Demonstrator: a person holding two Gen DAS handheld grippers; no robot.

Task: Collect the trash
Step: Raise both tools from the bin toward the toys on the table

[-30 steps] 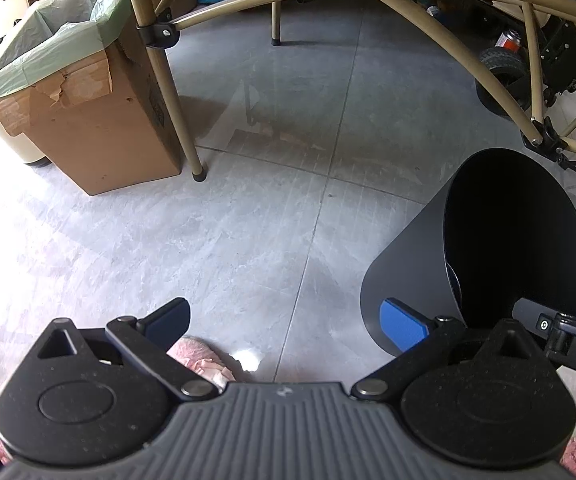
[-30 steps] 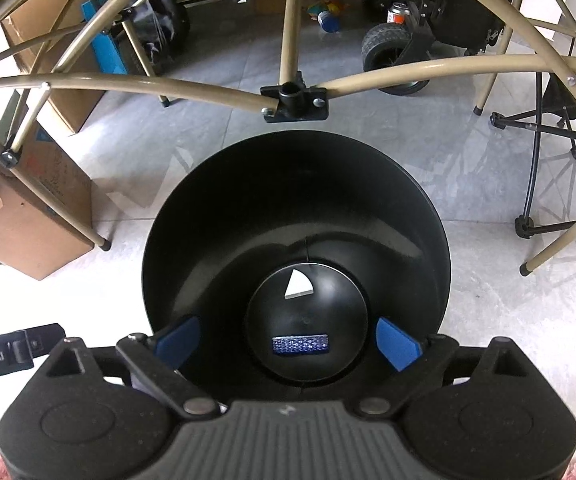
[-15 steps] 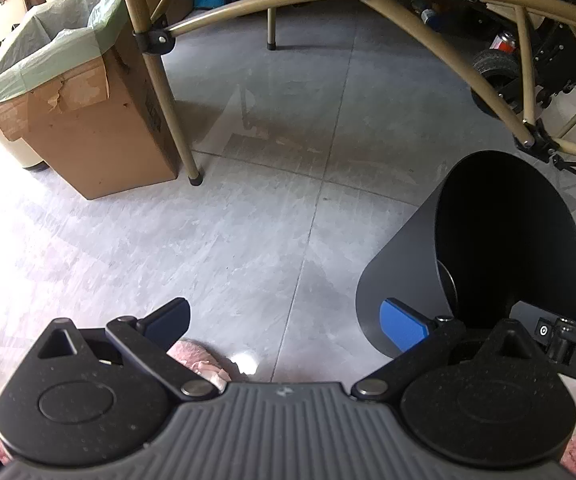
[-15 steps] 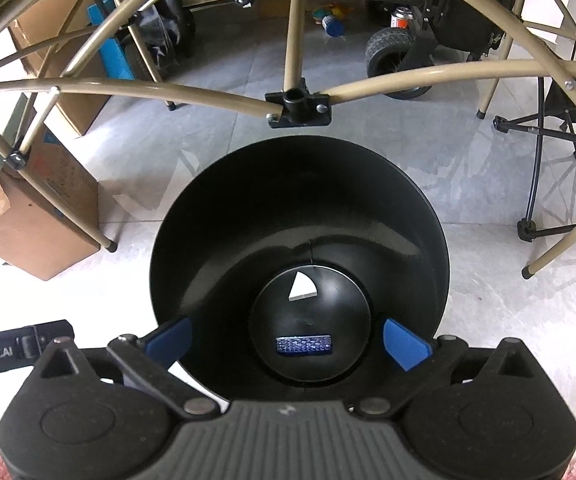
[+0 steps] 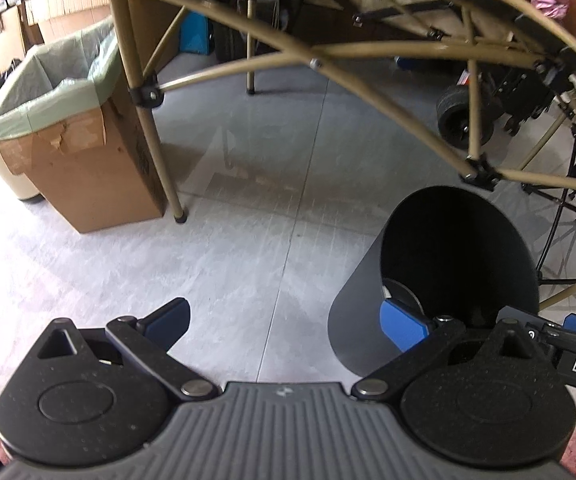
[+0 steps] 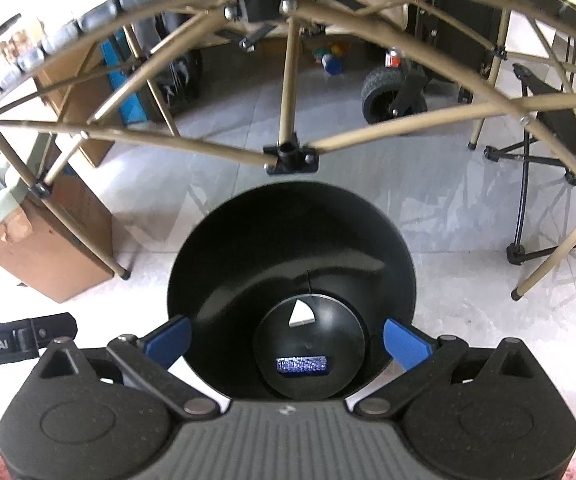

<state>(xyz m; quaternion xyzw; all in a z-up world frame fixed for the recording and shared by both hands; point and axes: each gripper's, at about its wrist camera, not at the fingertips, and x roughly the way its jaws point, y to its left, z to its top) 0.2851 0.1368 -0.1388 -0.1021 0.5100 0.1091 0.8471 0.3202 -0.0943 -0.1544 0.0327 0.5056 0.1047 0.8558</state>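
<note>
Bright daylight from the left washes the pale grey tiled floor (image 5: 247, 216) almost white at that side in both fisheye views, the tan metal tube frame (image 6: 288, 80) bows and smears with blur toward the rims, and the black round plastic bin (image 6: 288, 280) stays dark inside.

Both grippers have risen and tilted up, so the black bin (image 6: 288, 280) looks smaller.
</note>
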